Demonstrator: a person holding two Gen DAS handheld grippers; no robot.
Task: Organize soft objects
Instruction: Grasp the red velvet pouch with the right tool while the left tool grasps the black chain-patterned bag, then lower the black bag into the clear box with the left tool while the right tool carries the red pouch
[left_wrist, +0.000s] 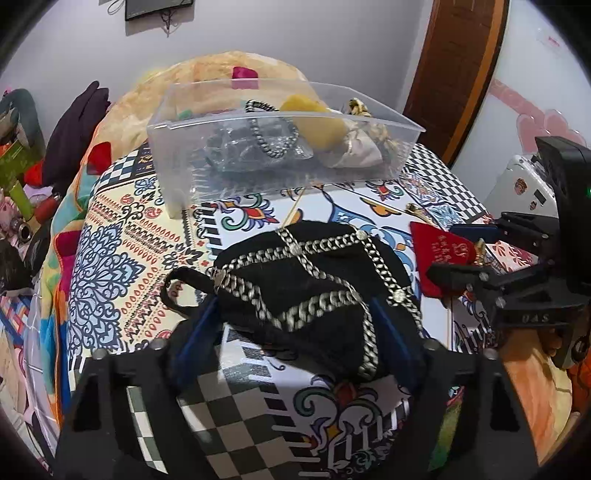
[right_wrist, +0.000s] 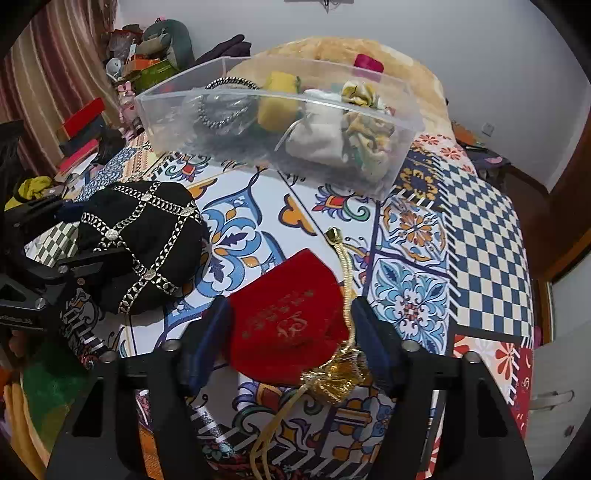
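A black pouch with silver chain trim (left_wrist: 314, 284) lies on the patterned tablecloth (left_wrist: 129, 236). My left gripper (left_wrist: 295, 328) straddles it, one blue finger on each side, touching its sides. The pouch also shows in the right wrist view (right_wrist: 144, 243). A red velvet pouch with gold lettering and a gold tassel cord (right_wrist: 288, 321) lies between the fingers of my right gripper (right_wrist: 291, 328), which close on its sides. It shows in the left wrist view (left_wrist: 439, 254) too. A clear plastic bin (left_wrist: 280, 147) behind holds several soft pouches.
The bin (right_wrist: 273, 122) holds a chain-trimmed dark bag, a yellow pouch (right_wrist: 277, 103), a white pouch and a floral one. A beige cushion (left_wrist: 229, 77) lies behind it. Clutter stands at the left bedside (right_wrist: 85, 122). A wooden door (left_wrist: 454, 70) is at the right.
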